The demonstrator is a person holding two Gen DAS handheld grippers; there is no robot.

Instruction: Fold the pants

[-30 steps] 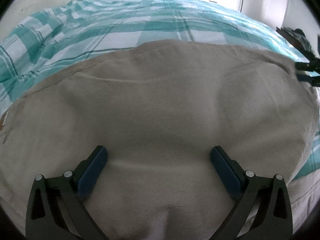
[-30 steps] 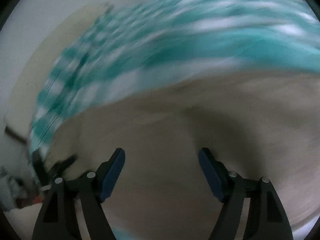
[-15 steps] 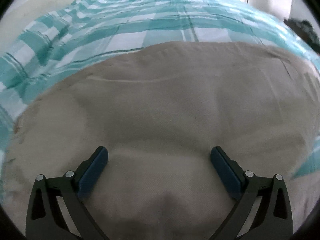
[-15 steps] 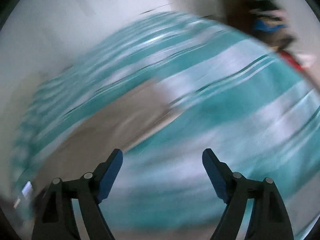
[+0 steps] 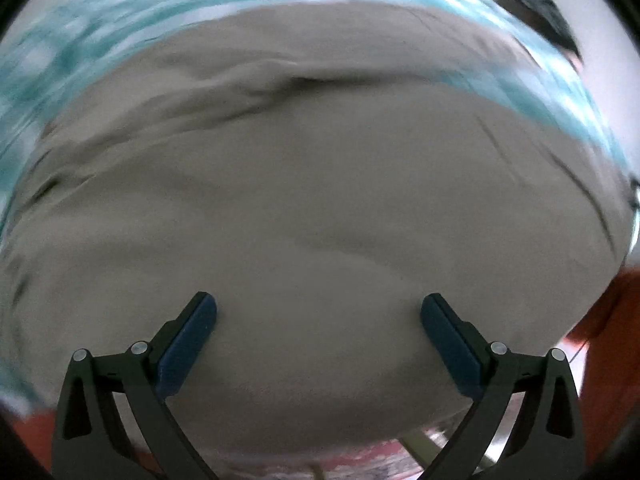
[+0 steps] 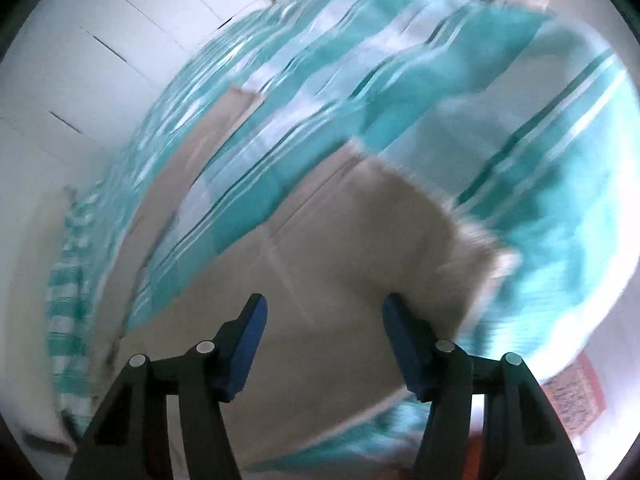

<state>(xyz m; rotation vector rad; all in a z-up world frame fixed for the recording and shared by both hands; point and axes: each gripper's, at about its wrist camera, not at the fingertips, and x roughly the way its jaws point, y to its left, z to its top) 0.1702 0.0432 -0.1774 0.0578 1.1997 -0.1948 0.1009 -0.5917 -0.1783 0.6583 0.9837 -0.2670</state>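
Beige pants (image 5: 320, 200) lie spread on a teal and white checked bedspread (image 5: 80, 40) and fill most of the left wrist view. My left gripper (image 5: 319, 308) is open and empty just above the cloth near its front edge. In the right wrist view a pant leg (image 6: 360, 248) ends in a frayed hem (image 6: 480, 240); the other leg (image 6: 192, 148) runs up the bed. My right gripper (image 6: 324, 312) is open over the near leg, close to the hem. Both views are motion-blurred.
The bedspread also fills the right wrist view (image 6: 520, 120). White cupboard doors (image 6: 100, 60) stand beyond the bed. A red patterned rug (image 6: 576, 392) lies on the floor by the bed edge. A dark object (image 5: 540, 16) lies at the far right.
My left gripper has pulled back toward the bed's edge, with floor now showing below. My right gripper has swung from the bedspread over to the hem end of a pant leg. Both stayed open.
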